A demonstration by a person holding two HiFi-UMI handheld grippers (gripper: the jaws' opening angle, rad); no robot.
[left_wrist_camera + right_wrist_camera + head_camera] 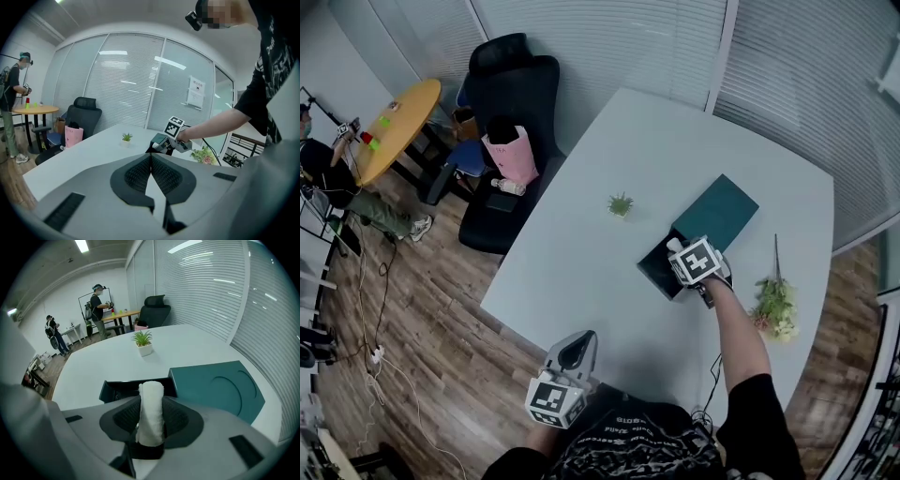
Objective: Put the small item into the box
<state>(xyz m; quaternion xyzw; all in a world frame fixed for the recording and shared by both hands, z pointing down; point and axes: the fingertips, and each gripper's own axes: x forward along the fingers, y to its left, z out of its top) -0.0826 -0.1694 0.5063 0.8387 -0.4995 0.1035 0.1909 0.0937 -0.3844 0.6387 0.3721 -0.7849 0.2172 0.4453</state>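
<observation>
1. The left gripper [151, 157] is nearest to the person, low at the near edge of the white table [581, 272]. Its jaws are pressed together with nothing between them, and it is well apart from the work.
2. The right gripper [150, 425] is closed on a white roll [151, 399]. The roll stands upright between the pads and sticks out beyond the tips.
3. The roll is above the near wall of the open dark box [115, 390], not yet inside it.
4. To do this step well, I think the right gripper should go a little forward, until the roll is over the middle of the opening. Then it should go down and open only when the roll is low inside the walls. Released from high up, a soft roll may fall on the rim and roll out.
5. The teal lid [215, 387] lies flat just beside the box, on its right. It does not cover the opening, so the way is free.
6. A small plant [621, 203] stands farther on the table, and flowers [774, 305] lie near the right edge. Both are away from the path.
7. Beyond the table are a black chair [511, 84], a pink bag [514, 157] and a yellow round table [394, 127] with people beside it.
</observation>
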